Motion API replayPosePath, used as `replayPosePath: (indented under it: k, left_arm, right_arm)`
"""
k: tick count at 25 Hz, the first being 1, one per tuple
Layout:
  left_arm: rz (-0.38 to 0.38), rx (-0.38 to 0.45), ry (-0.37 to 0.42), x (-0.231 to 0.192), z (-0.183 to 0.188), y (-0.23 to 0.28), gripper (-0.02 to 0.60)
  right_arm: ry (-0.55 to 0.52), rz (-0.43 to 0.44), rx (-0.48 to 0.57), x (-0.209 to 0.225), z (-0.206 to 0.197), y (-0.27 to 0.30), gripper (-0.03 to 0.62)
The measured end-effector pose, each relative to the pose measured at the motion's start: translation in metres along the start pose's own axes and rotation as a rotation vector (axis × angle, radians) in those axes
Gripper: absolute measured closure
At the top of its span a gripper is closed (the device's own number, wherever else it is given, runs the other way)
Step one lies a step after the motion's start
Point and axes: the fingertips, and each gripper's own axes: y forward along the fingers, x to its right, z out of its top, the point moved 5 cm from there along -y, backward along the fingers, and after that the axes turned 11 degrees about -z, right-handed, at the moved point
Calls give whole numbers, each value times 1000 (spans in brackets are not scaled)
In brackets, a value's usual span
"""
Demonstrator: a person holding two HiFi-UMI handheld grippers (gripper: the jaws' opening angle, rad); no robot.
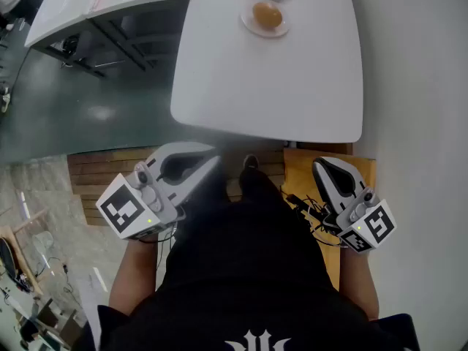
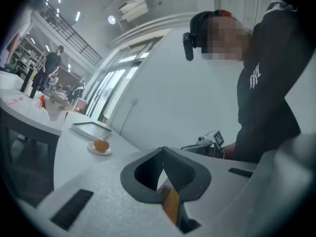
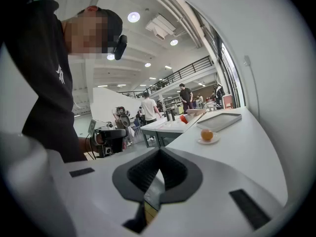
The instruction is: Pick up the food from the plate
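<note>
The food (image 1: 267, 13), 1 small round orange-brown piece, sits on a plate (image 1: 251, 26) at the table's (image 1: 278, 93) far side, well apart from both grippers. The left gripper (image 2: 163, 154) and right gripper (image 3: 159, 154) have their jaws together, empty. It looks light, smooth and maybe soft, so a gentle hold across its widest middle seems best.

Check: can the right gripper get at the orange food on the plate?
Probably not yet: the right gripper hangs shut near the waist, short of the table, and the orange food sits far across it. Nothing blocks the way.
</note>
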Motion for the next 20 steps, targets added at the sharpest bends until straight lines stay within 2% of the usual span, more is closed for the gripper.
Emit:
replayPosePath:
  k: [3, 6, 11, 13, 17, 20]
  left_arm:
    - [-4, -31, -15, 2, -6, -1, 576]
    - [-10, -17, -32, 3, -6, -7, 577]
    - [-2, -19, -16, -2, -5, -31, 577]
    - [16, -29, -23, -7, -12, -42, 577]
    - [86, 16, -48, -24, -30, -61, 577]
    - [116, 21, -55, -37, -37, -76, 576]
  right_arm:
    - [15, -12, 3, 0, 3, 1, 592]
    - [-1, -26, 2, -2, 5, 1, 592]
    - [-4, -10, -13, -12, 8, 16, 592]
    - [10, 8, -5, -16, 8, 20, 592]
    - [-18, 32, -48, -12, -5, 33, 592]
    - [-54, -13, -80, -9, -9, 40, 592]
